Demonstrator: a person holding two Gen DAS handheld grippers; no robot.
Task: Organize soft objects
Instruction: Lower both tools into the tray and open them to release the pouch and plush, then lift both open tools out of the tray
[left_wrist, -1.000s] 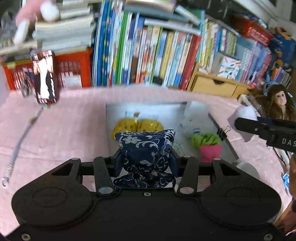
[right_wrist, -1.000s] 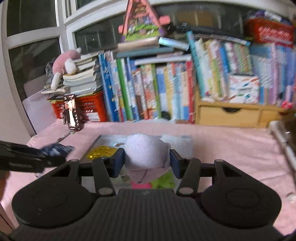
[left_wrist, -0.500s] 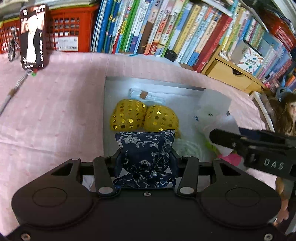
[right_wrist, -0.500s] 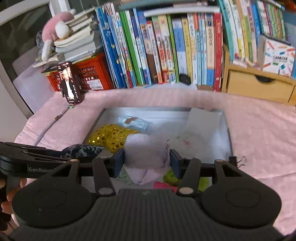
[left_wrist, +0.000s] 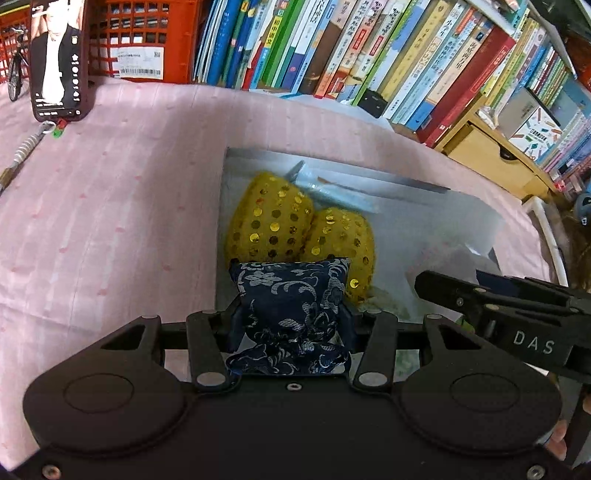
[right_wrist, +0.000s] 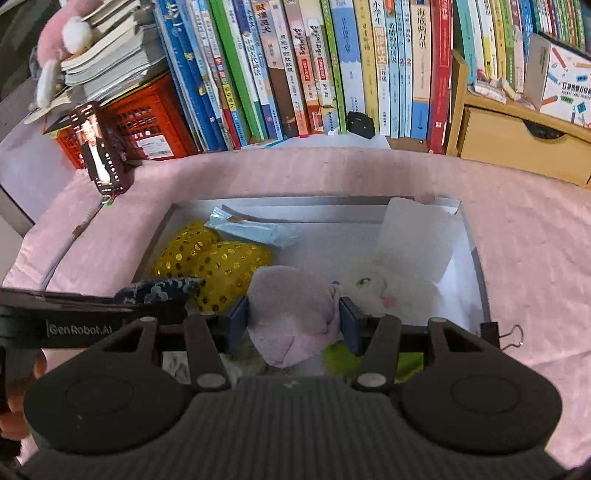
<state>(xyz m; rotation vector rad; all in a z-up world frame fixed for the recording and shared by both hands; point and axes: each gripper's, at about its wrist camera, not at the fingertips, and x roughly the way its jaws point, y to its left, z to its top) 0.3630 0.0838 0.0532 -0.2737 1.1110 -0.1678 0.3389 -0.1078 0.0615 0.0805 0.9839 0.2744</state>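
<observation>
My left gripper (left_wrist: 290, 317) is shut on a dark blue floral pouch (left_wrist: 290, 295) and holds it over the near left corner of a grey box (left_wrist: 332, 162). My right gripper (right_wrist: 293, 317) is shut on a pale pink soft toy (right_wrist: 291, 310) over the near middle of the same box (right_wrist: 280, 201). Two yellow sequined pouches (left_wrist: 273, 221) (right_wrist: 218, 258) lie inside at the left. A white plush (right_wrist: 391, 291), a blue packet (right_wrist: 251, 229) and something green (right_wrist: 340, 356) also lie inside.
The box sits on a pink cloth (left_wrist: 110, 206). Rows of books (right_wrist: 314, 66) stand behind, with a red crate (right_wrist: 147, 122), a phone (right_wrist: 98, 151) propped up and a wooden drawer (right_wrist: 517, 144). A binder clip (right_wrist: 506, 334) is on the box's right rim.
Both grippers tilted down and moved over the box with their loads. The box now fills more of both views; the right gripper came closer beside the left.
</observation>
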